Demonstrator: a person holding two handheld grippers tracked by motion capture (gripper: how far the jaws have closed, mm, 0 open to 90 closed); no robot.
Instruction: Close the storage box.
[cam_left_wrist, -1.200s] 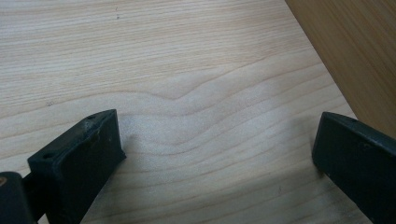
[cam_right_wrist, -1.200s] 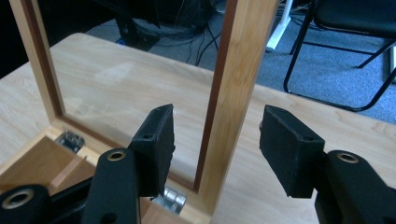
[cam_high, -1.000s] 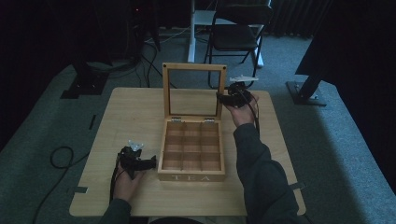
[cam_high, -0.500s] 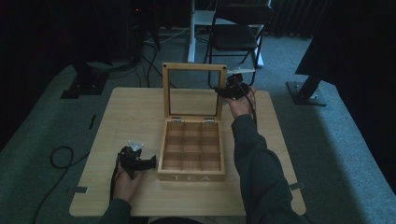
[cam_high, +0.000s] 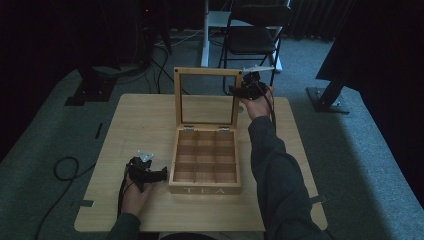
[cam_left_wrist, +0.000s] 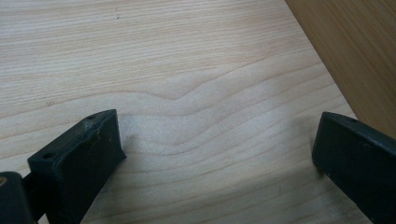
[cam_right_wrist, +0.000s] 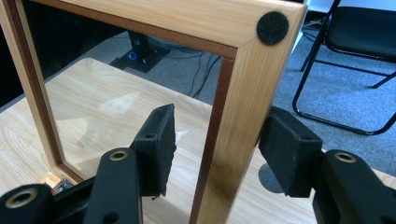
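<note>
Looking from the high view: tea box (cam_high: 205, 162) sits mid-table (cam_high: 140, 115), lid (cam_high: 207, 97) upright, right gripper (cam_high: 241, 91) at the lid's top right corner, left gripper (cam_high: 161, 174) low beside the box's left wall. Left gripper view: jaws wide apart over bare wood, gripping nothing. Right gripper view: jaws straddle the lid frame (cam_right_wrist: 238, 116), spread, with gaps on both sides.

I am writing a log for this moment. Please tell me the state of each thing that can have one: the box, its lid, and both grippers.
Tea box: open, compartments look empty.
Lid: raised upright, its side frame between the right gripper's jaws.
Right gripper: open, jaws either side of the frame, not clamped.
Left gripper: open, jaws wide over bare table, holding nothing.
</note>
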